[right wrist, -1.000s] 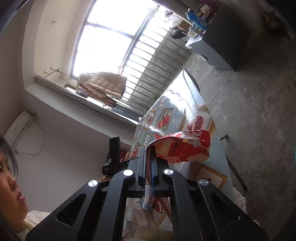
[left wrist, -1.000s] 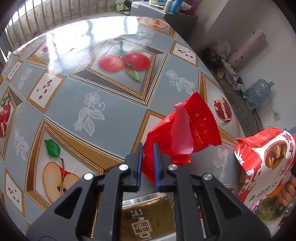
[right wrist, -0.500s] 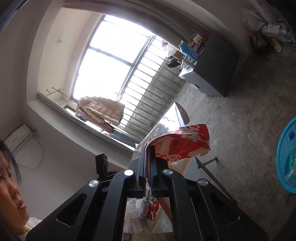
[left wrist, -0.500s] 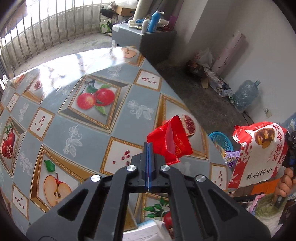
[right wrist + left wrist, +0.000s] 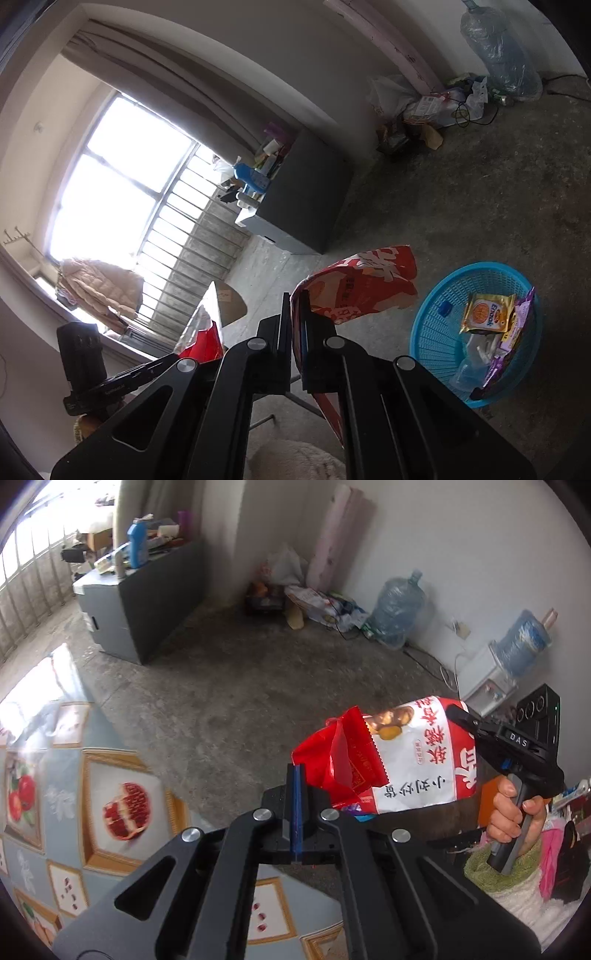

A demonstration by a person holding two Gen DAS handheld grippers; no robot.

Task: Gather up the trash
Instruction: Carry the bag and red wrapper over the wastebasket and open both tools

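Two grippers, each clenched on trash. Left gripper (image 5: 296, 775) pinches red wrapper (image 5: 332, 771), off edge of fruit-print table (image 5: 122, 775). Right gripper (image 5: 294, 306) clamps red-white chestnut snack bag (image 5: 364, 286) above concrete floor (image 5: 480, 206), just left of blue basket (image 5: 436, 332) holding wrappers.
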